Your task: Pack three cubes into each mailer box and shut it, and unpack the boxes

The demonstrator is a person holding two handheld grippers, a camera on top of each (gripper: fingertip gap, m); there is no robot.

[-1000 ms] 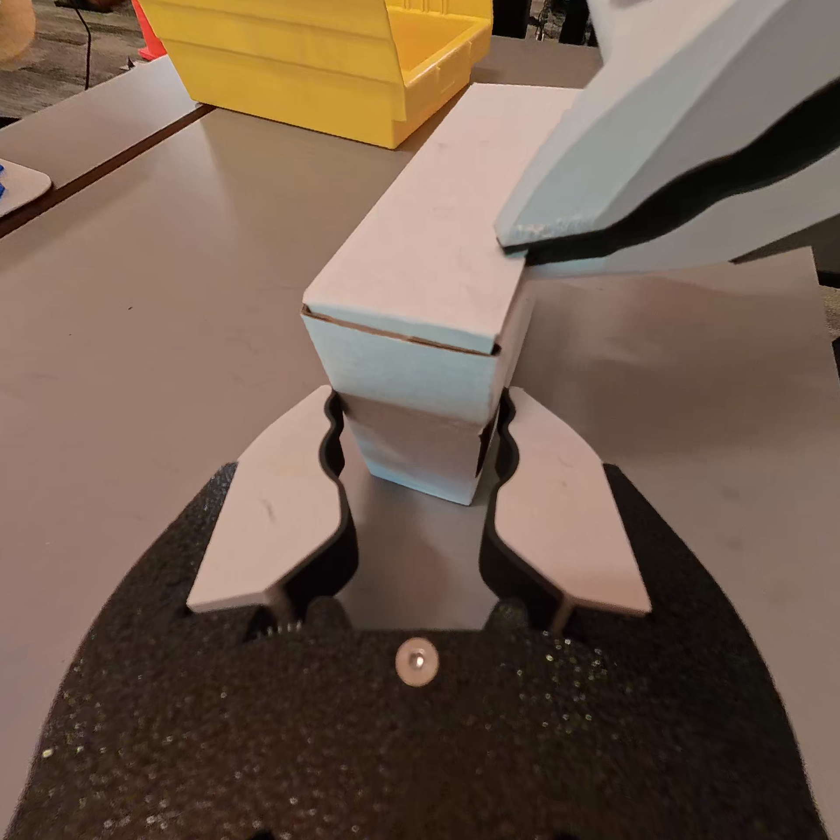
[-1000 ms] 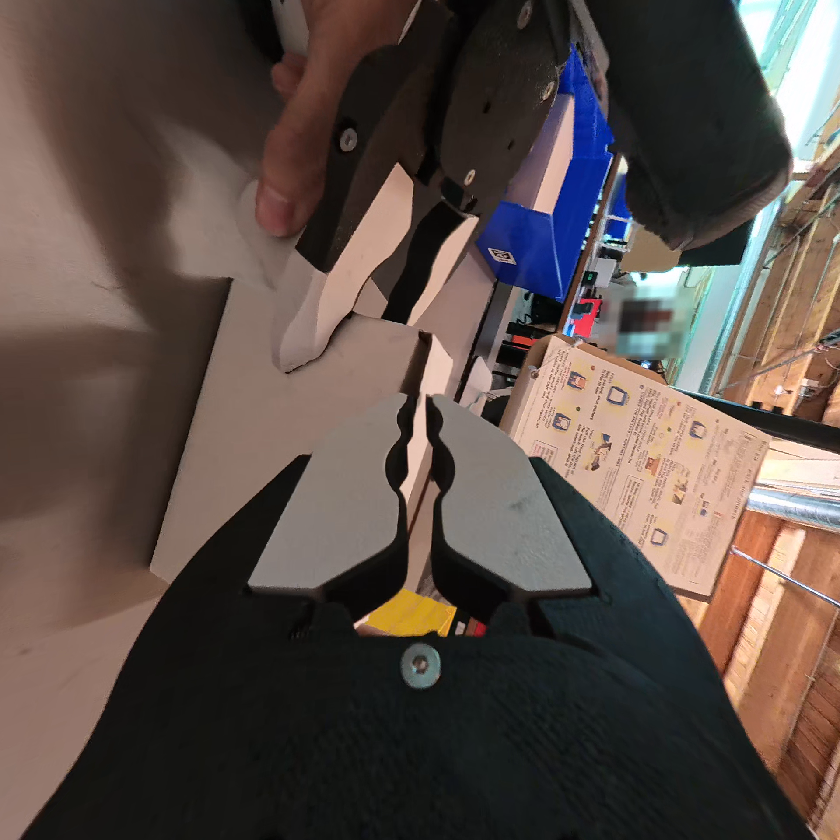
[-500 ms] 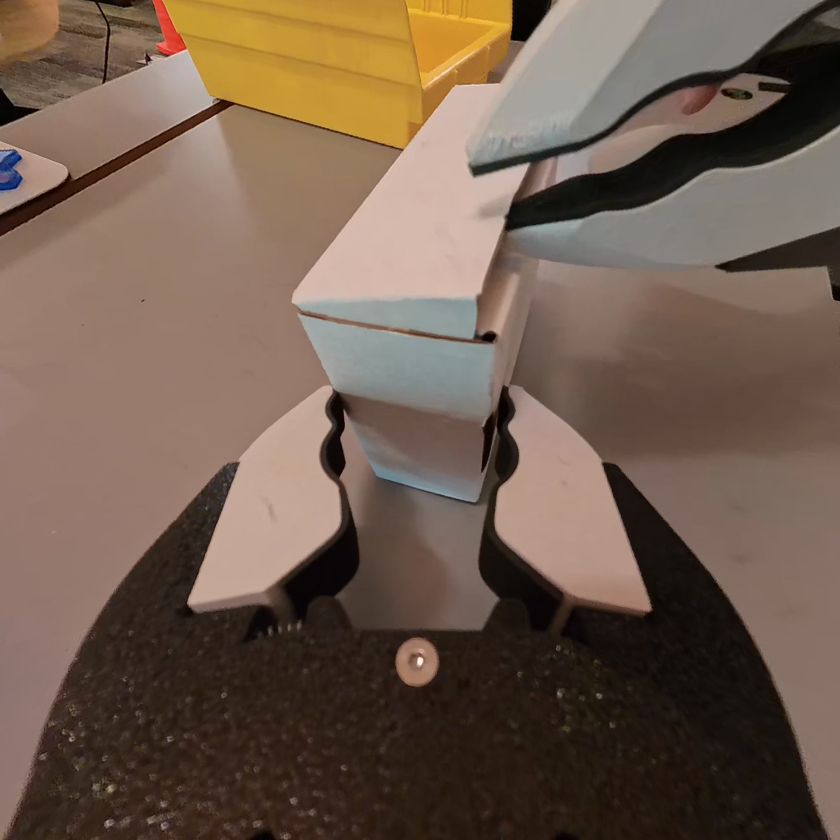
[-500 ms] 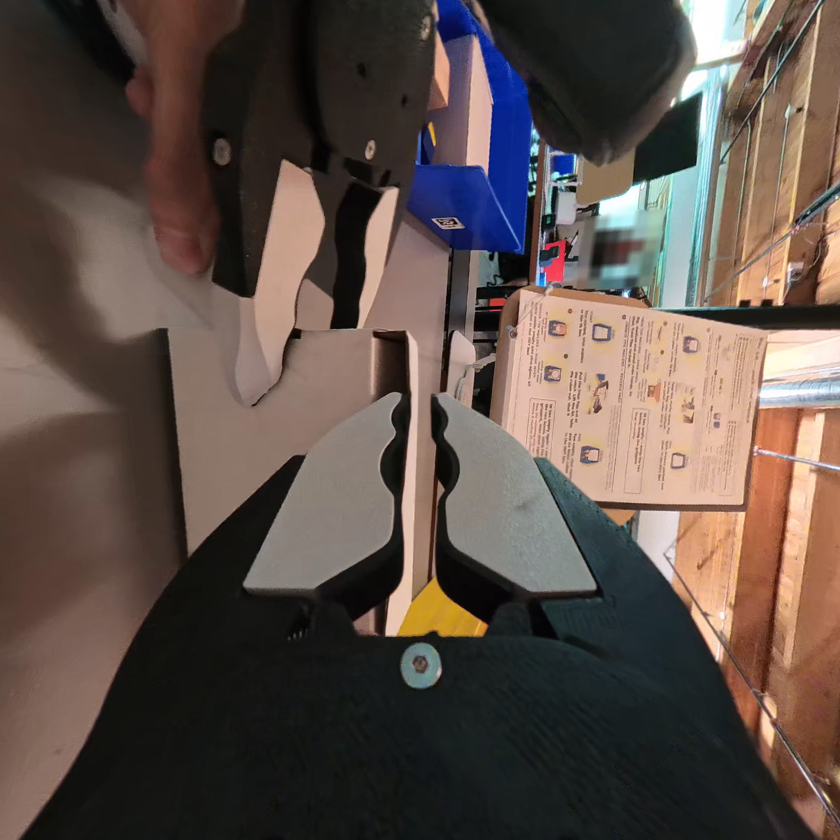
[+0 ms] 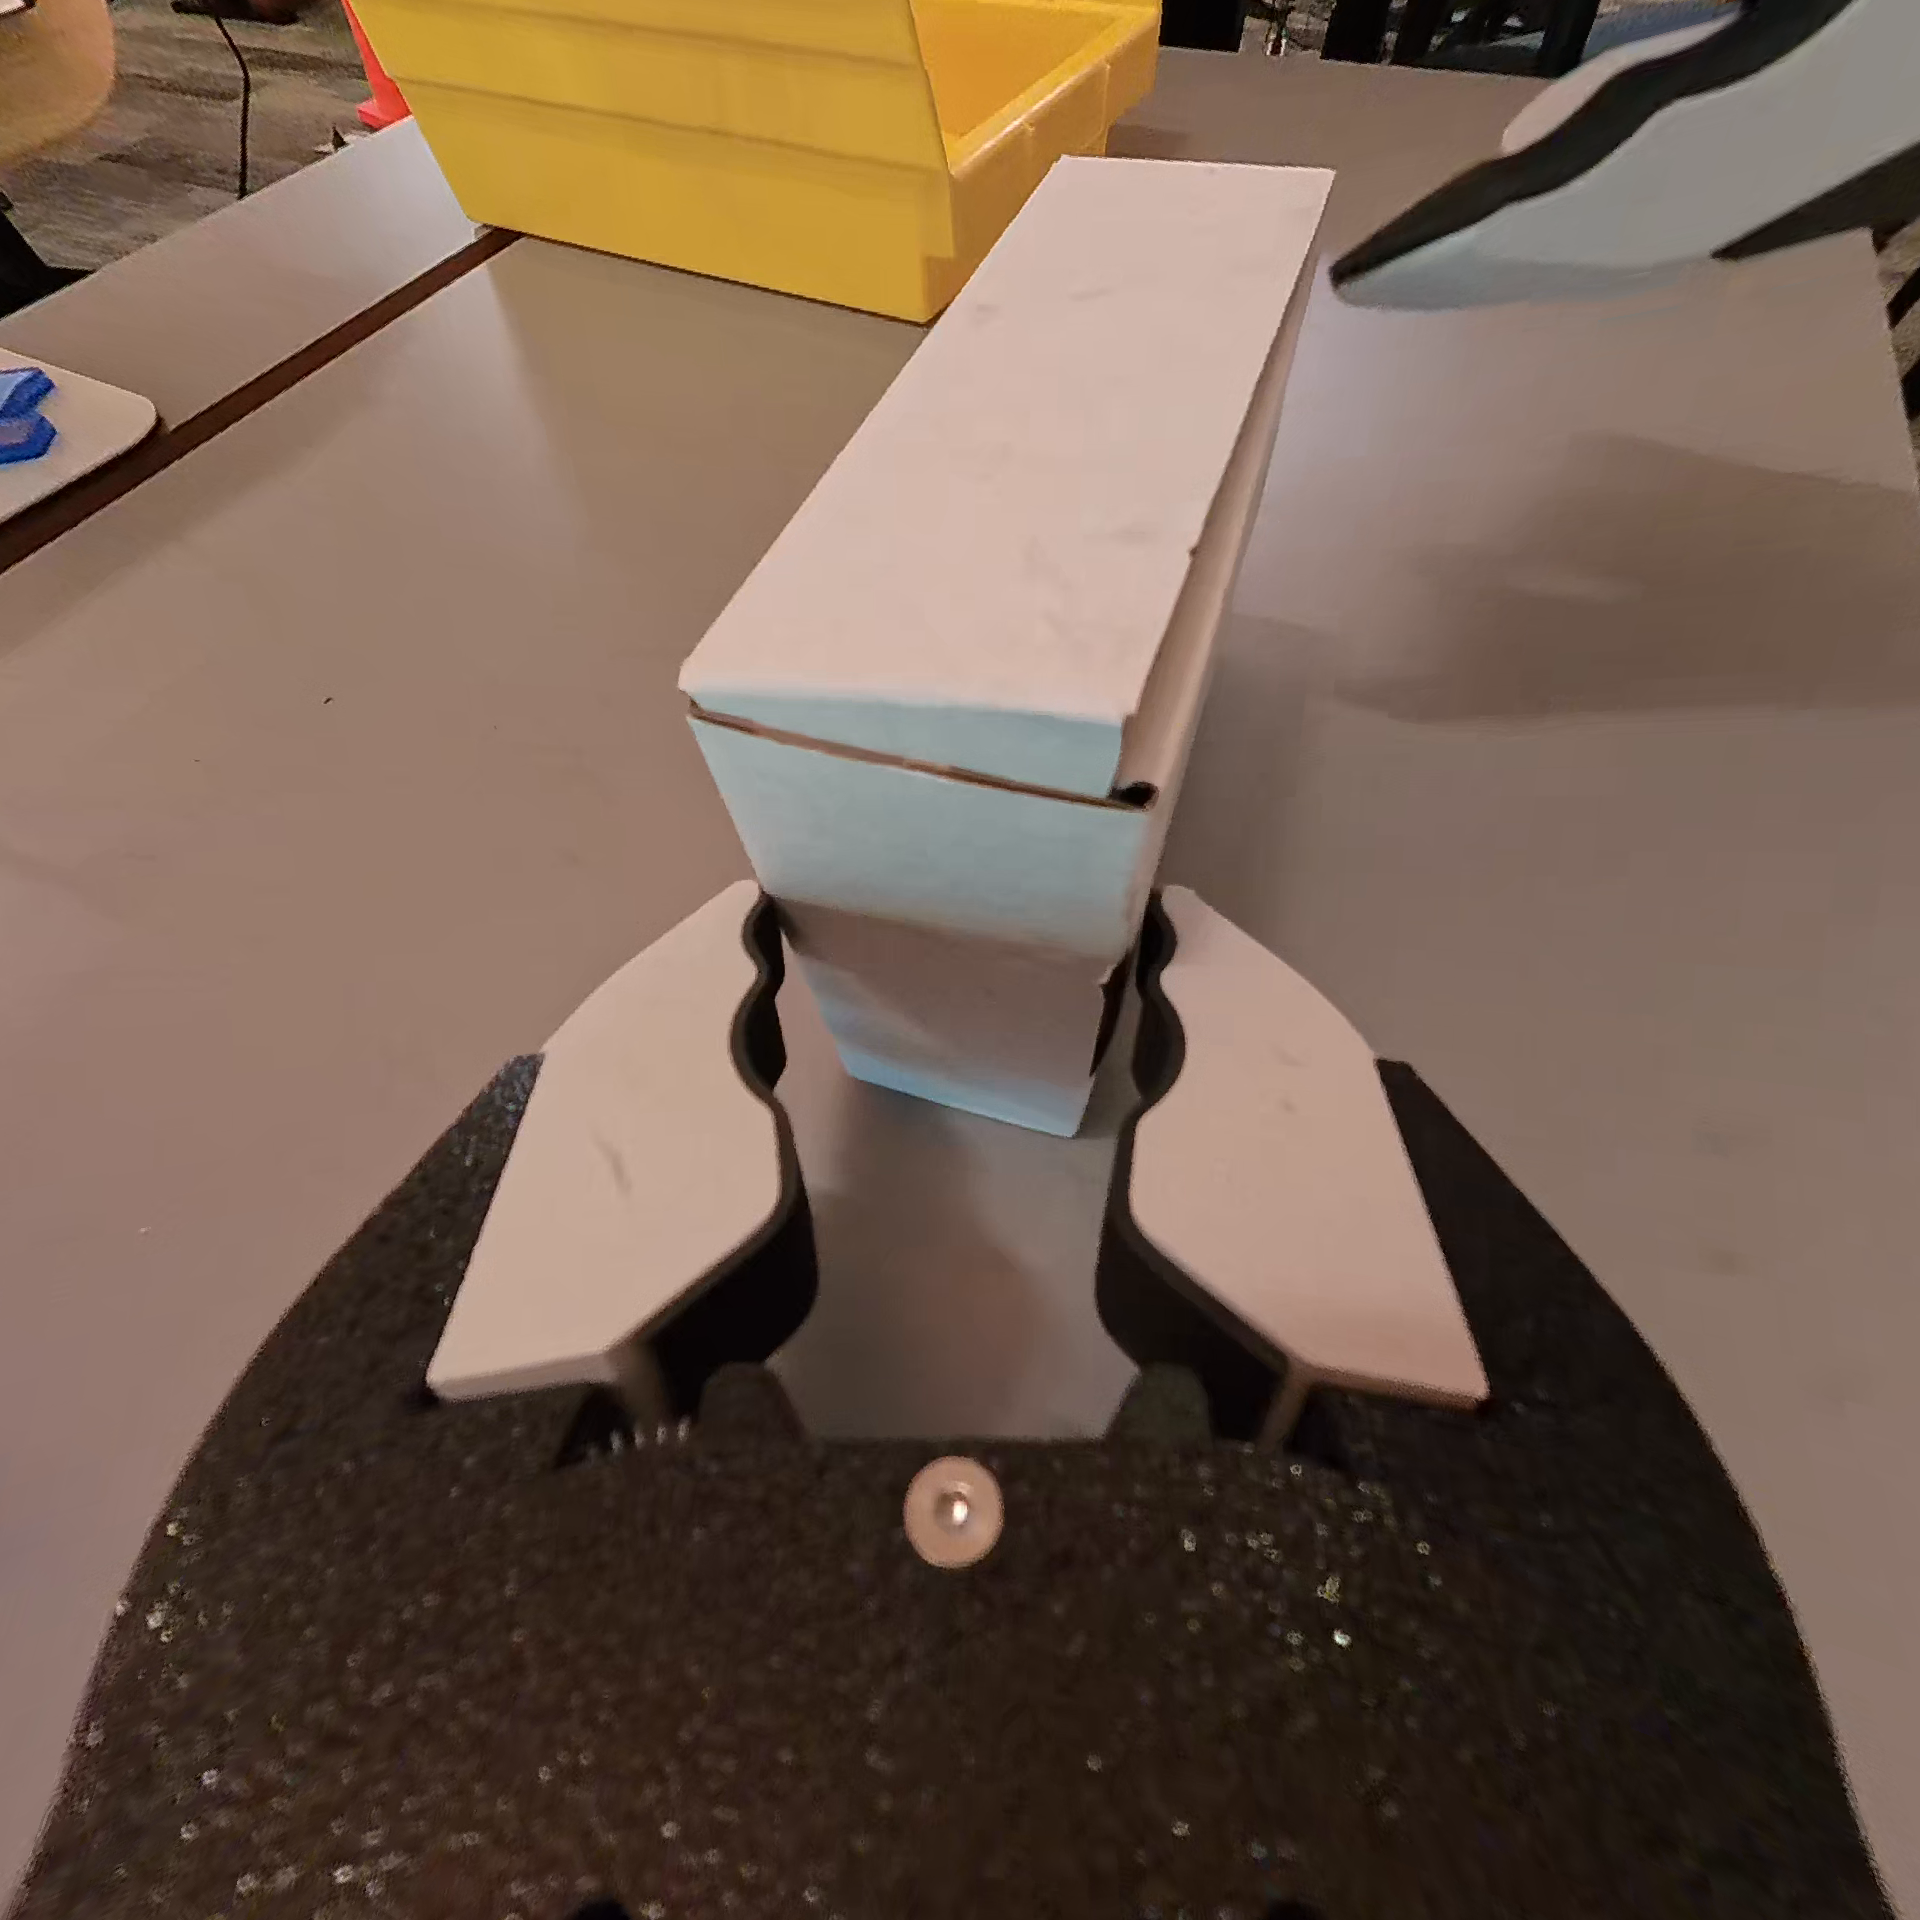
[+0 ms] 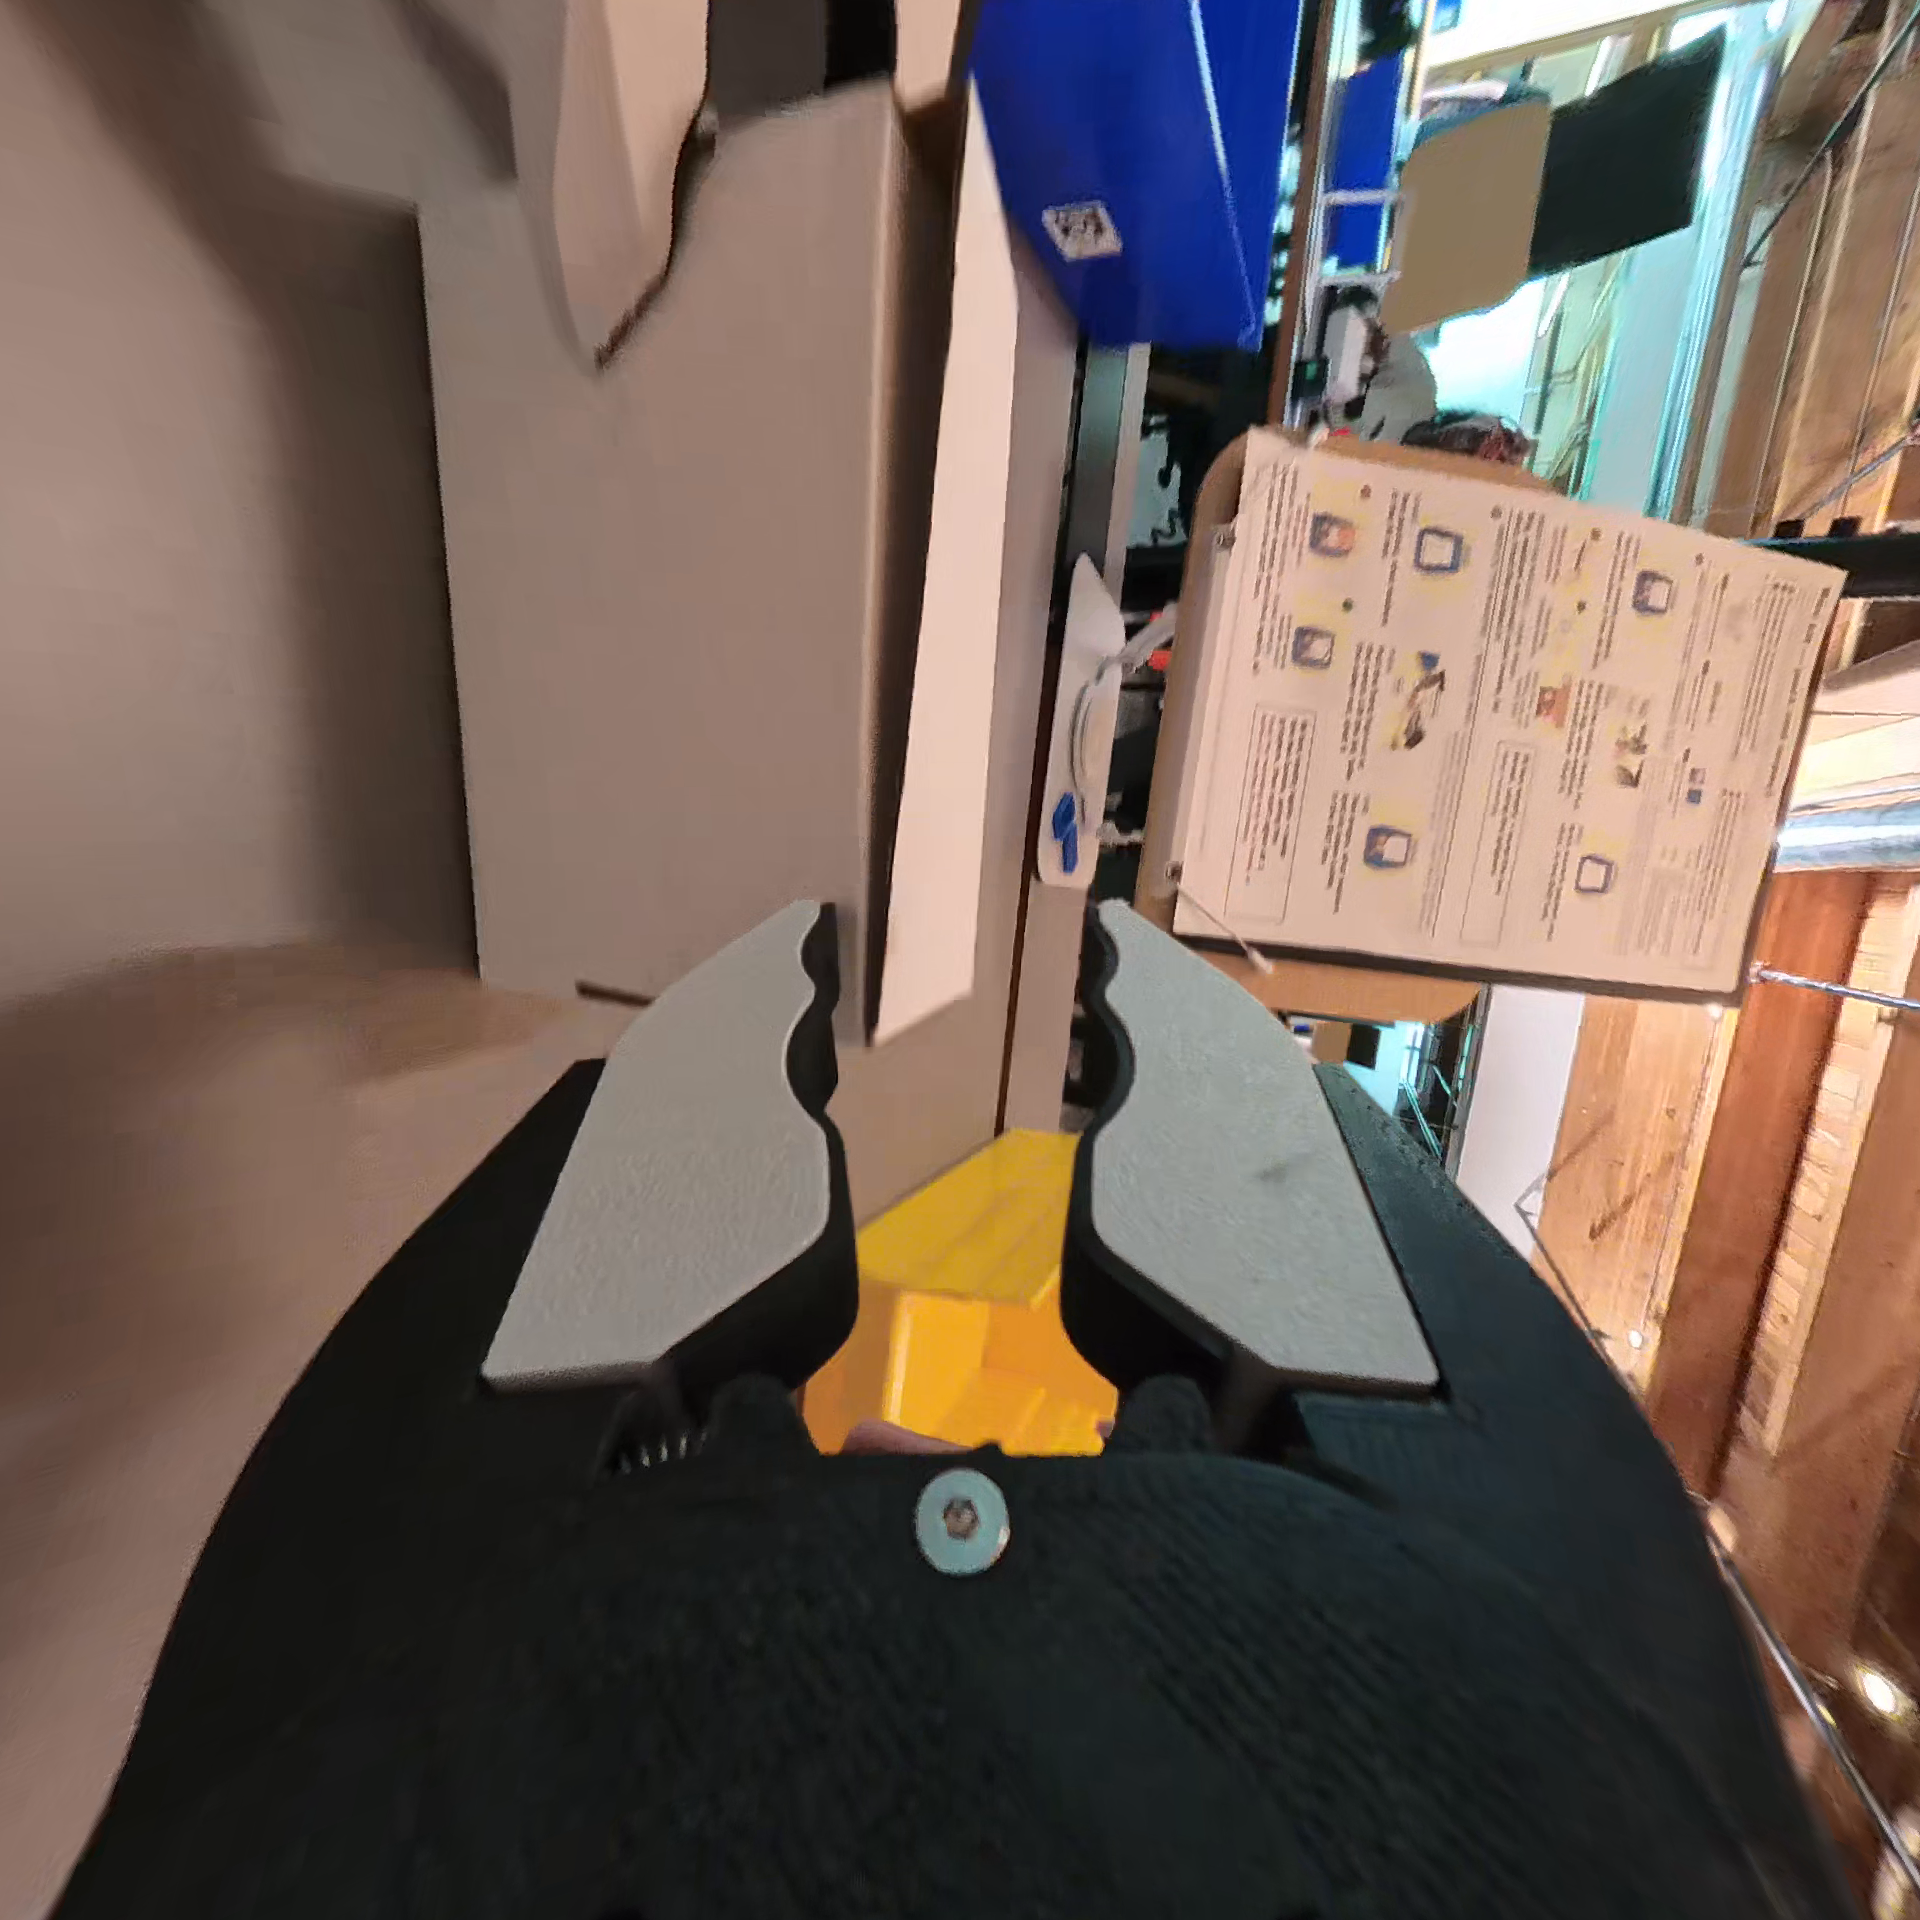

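Note:
A long white mailer box [image 5: 1018, 499] lies on the grey table [image 5: 364, 675] with its lid down flat. My left gripper [image 5: 956, 914] is shut on the box's near end, one finger on each side. My right gripper [image 5: 1538, 197] hovers off the box's far right corner, not touching it. In the right wrist view, which is turned on its side, the right gripper [image 6: 961, 935] is open and empty. The box [image 6: 665, 623] lies just beyond its fingertips, and a left gripper finger [image 6: 613, 208] shows at the box's far end. No cubes are in view.
A yellow bin [image 5: 727, 135] stands just behind the box and also shows between the right gripper's fingers [image 6: 966, 1320]. A white tray with blue pieces [image 5: 42, 426] sits at the far left. A blue bin [image 6: 1122, 177] and a printed board [image 6: 1486, 717] are beyond the table.
My right gripper let go of the lid's edge, opened, and drew back to the right, away from the box. The lid now lies flat. The left gripper kept its hold.

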